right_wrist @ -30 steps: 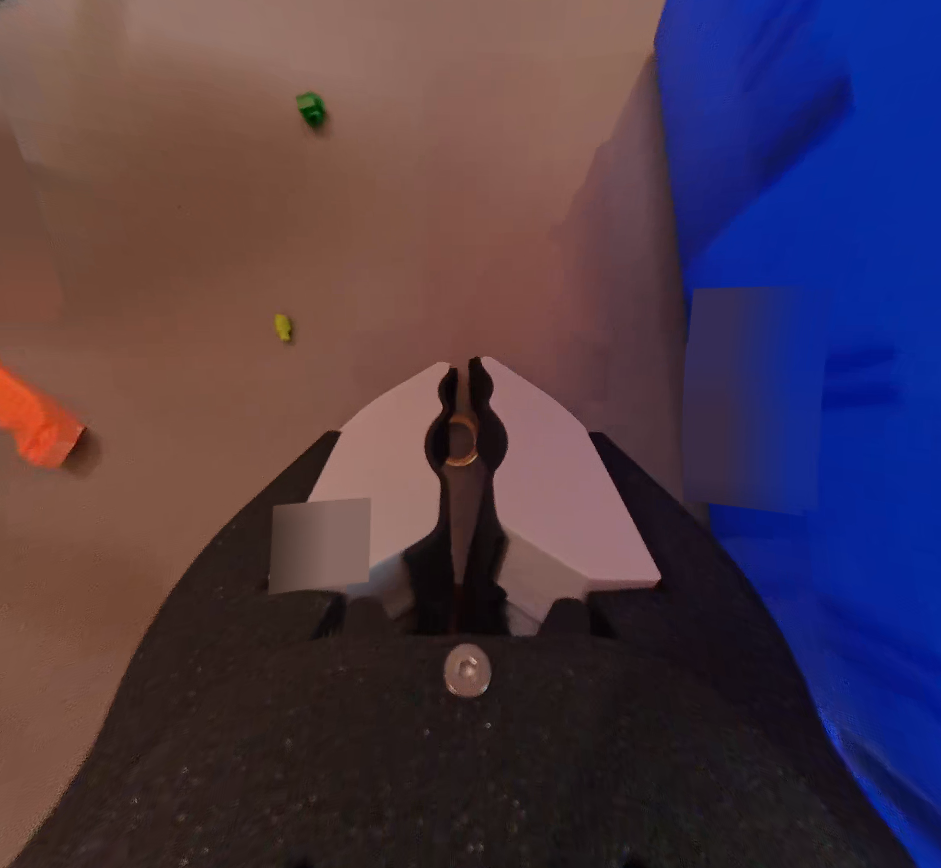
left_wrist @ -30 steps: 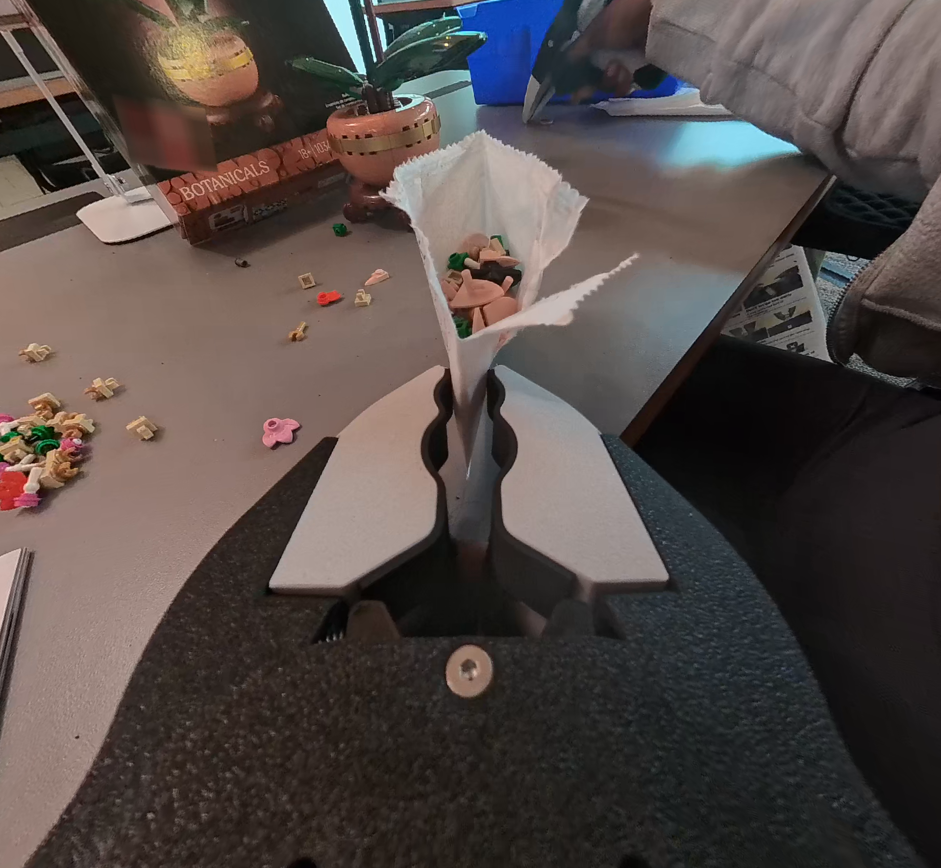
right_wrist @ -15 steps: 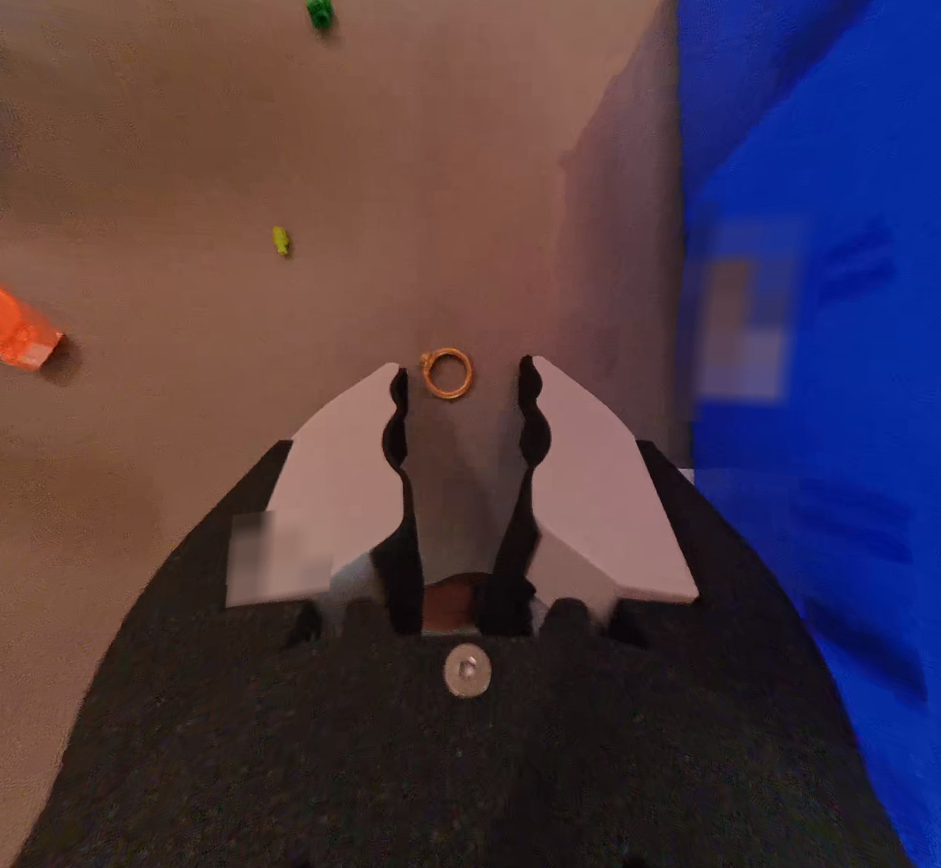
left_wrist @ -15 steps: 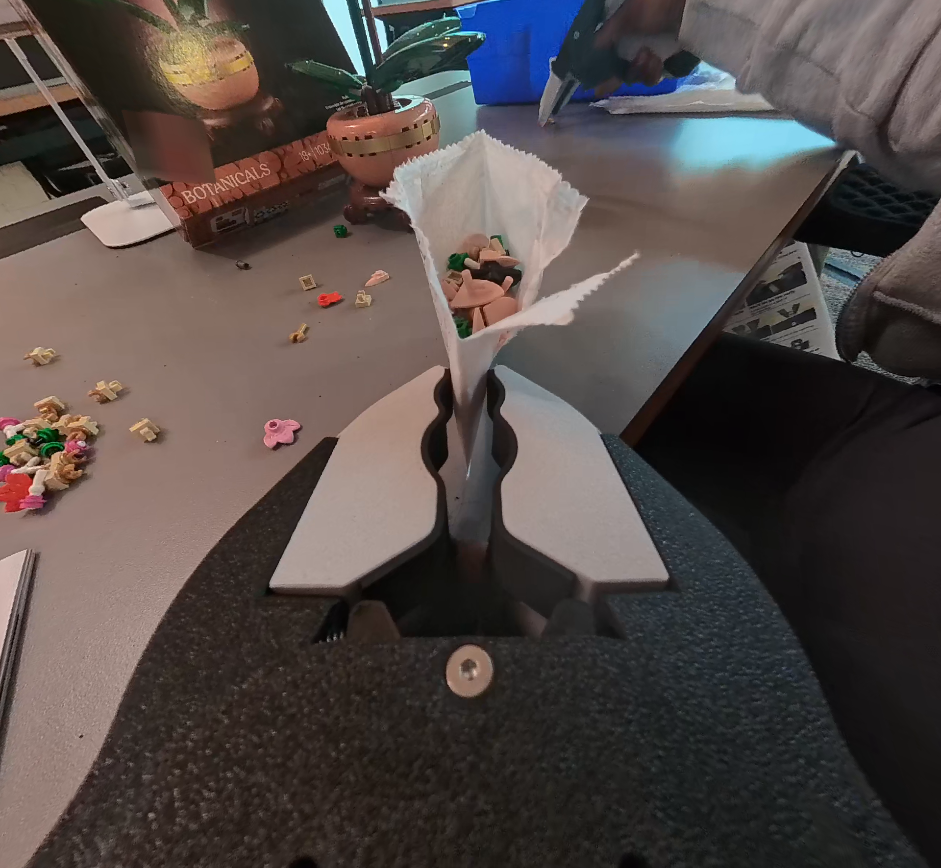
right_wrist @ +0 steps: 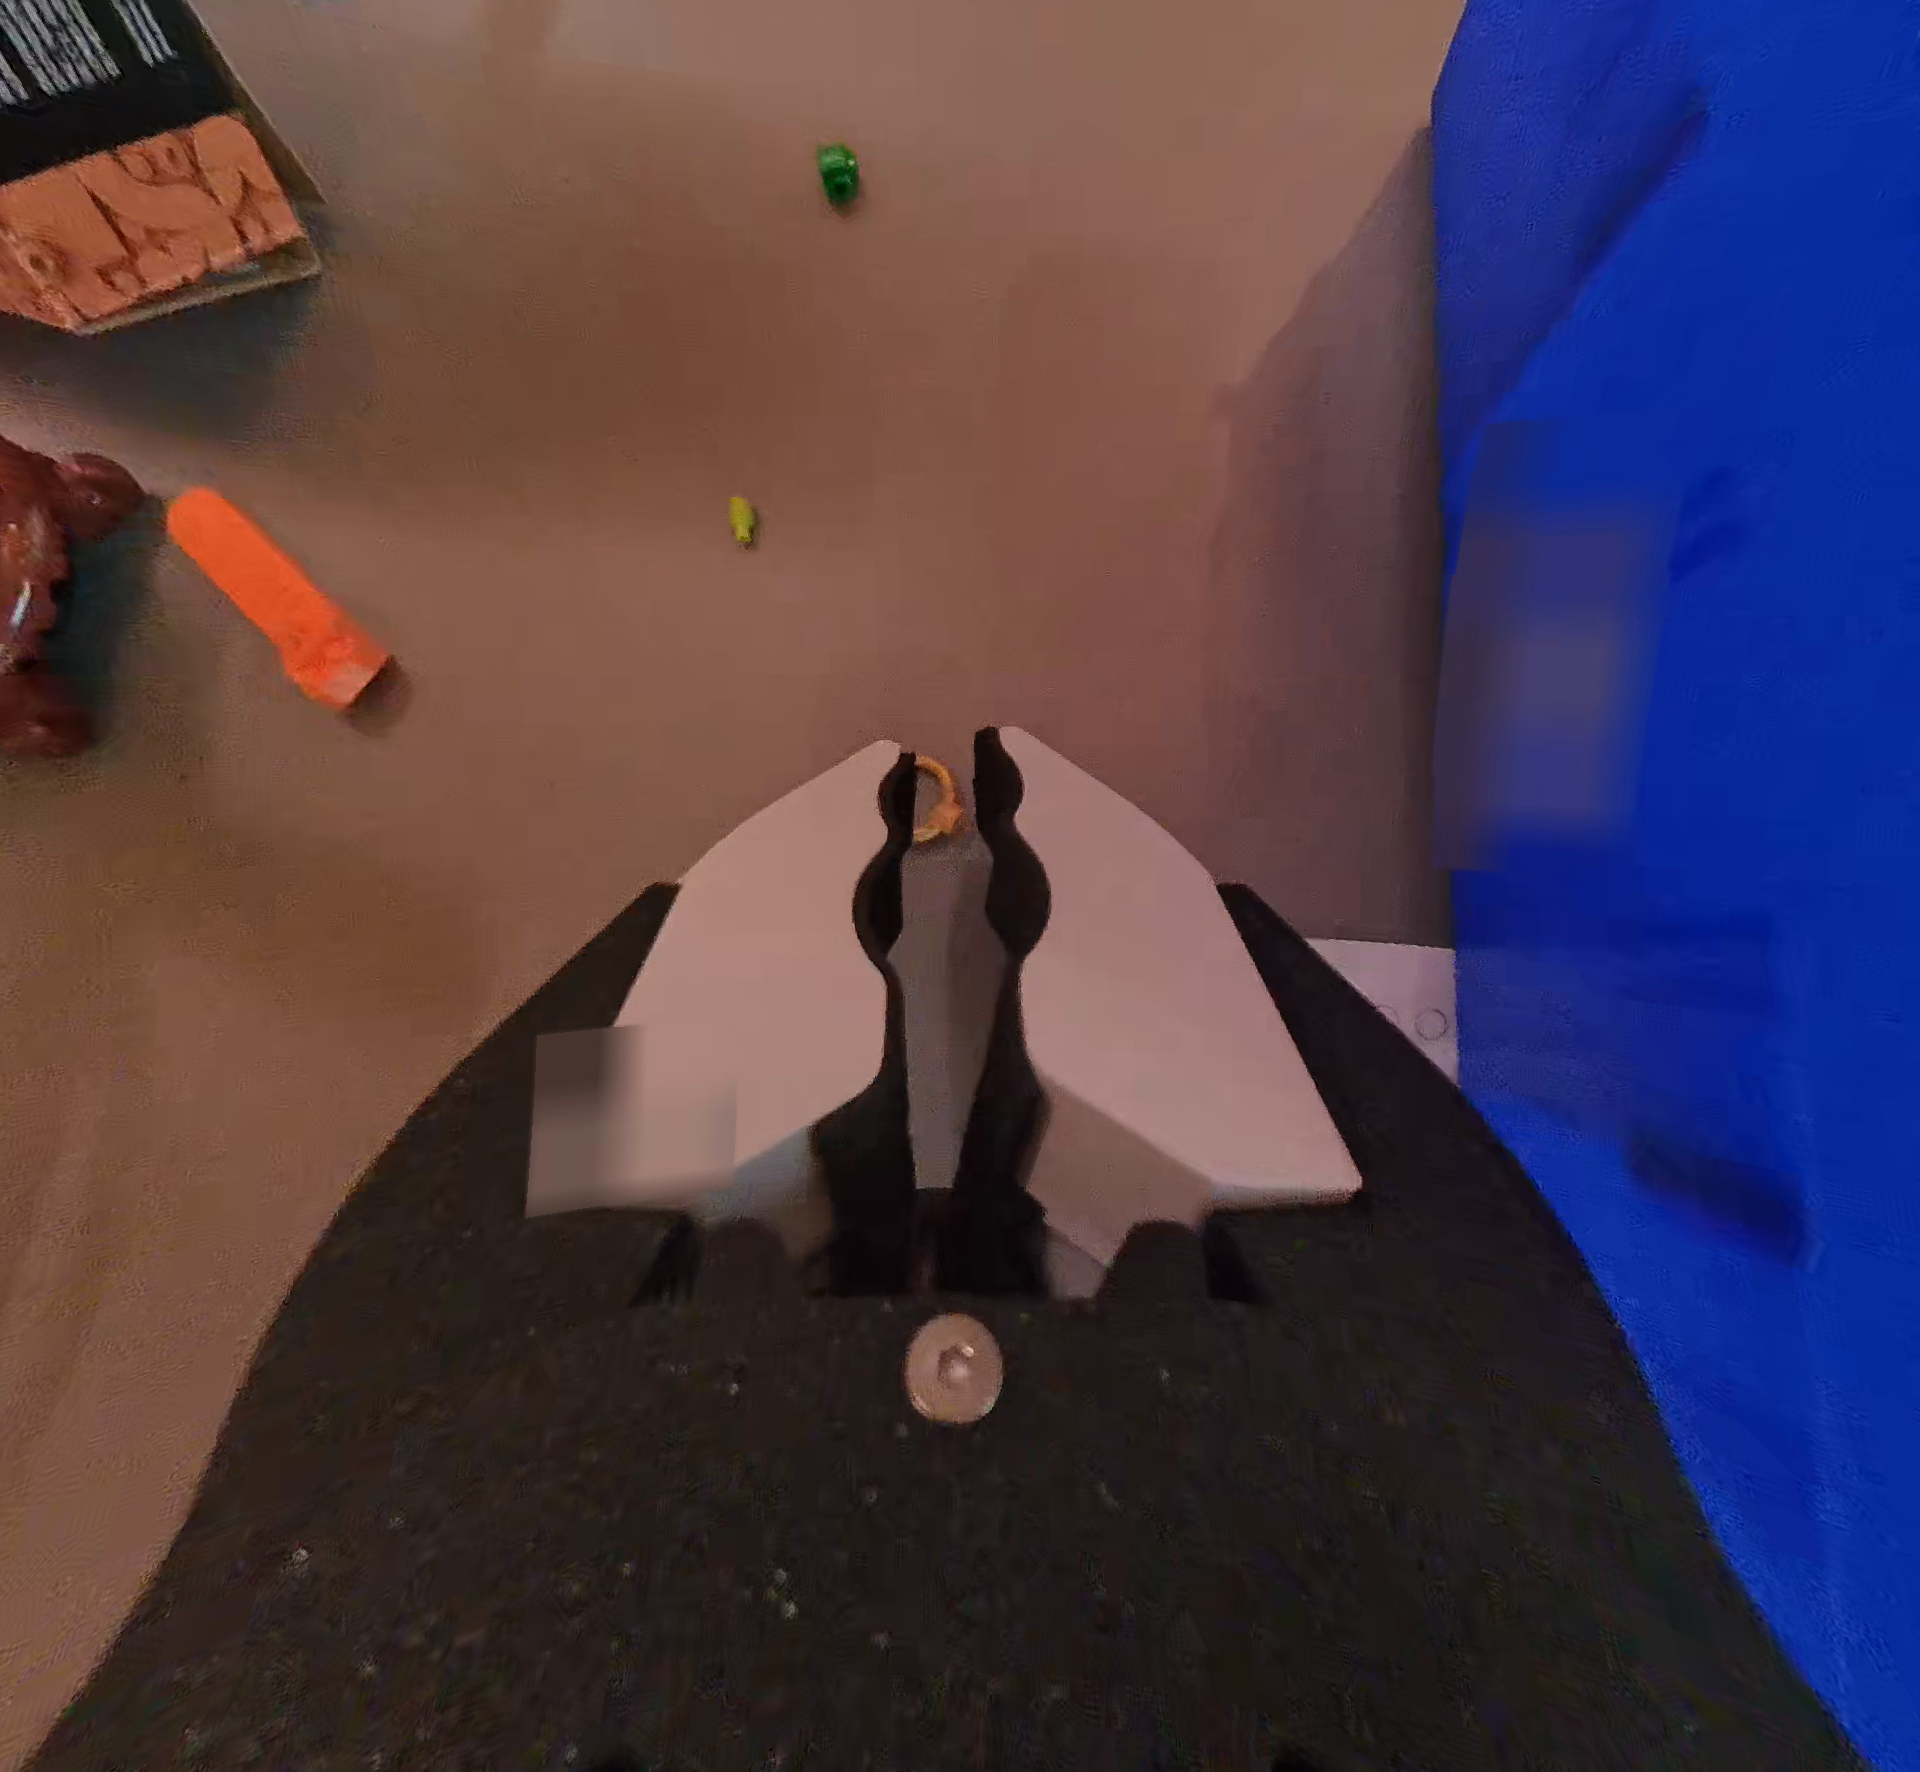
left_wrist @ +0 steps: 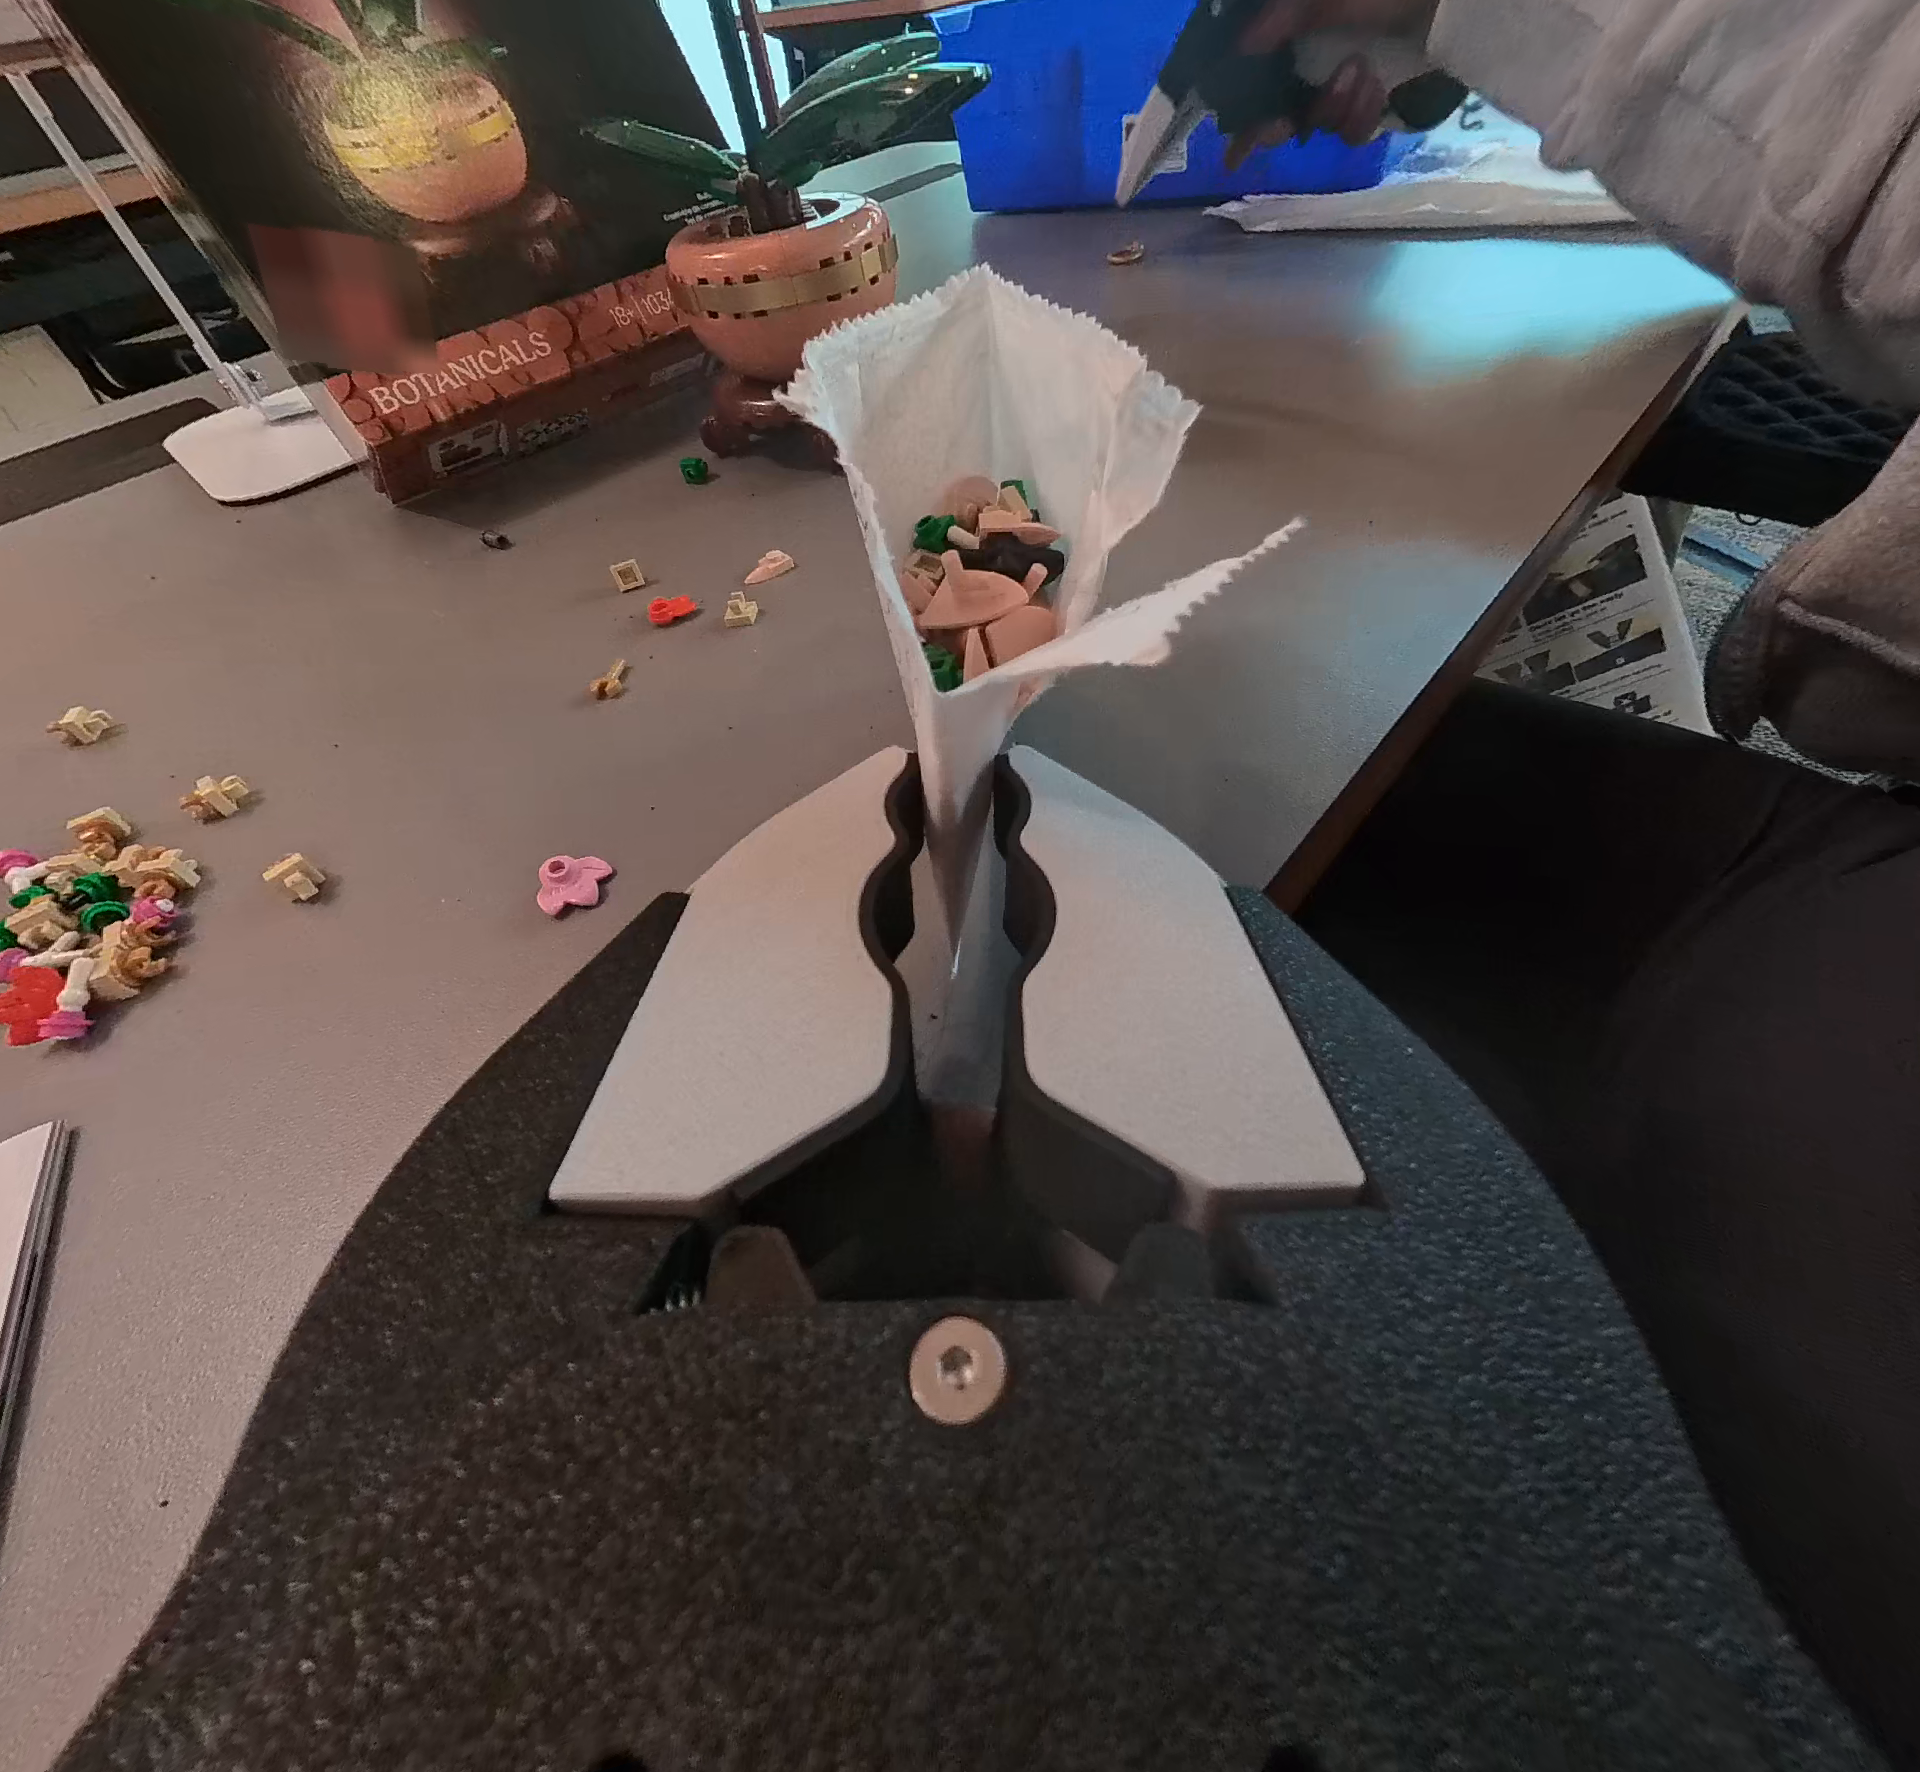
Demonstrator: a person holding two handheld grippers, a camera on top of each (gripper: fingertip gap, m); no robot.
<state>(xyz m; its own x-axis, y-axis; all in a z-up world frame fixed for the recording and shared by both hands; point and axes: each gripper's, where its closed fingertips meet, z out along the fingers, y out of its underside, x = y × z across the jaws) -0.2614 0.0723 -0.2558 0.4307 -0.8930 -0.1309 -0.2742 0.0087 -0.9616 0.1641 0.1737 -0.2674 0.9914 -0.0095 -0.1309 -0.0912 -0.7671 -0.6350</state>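
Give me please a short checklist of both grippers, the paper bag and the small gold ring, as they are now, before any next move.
1. Left gripper shut on the paper bag: ok.
2. Bag mouth open upward, pieces inside: ok.
3. Right gripper jaws apart: ok.
4. Gold ring gripped: not ok; the left wrist view shows it lying on the table below the tips.
5. Right gripper free of the blue bin: cannot tell.

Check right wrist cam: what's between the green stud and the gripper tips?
Right wrist view: a yellow-green piece lies midway; a gold ring shows in the right gripper's fingertip gap.
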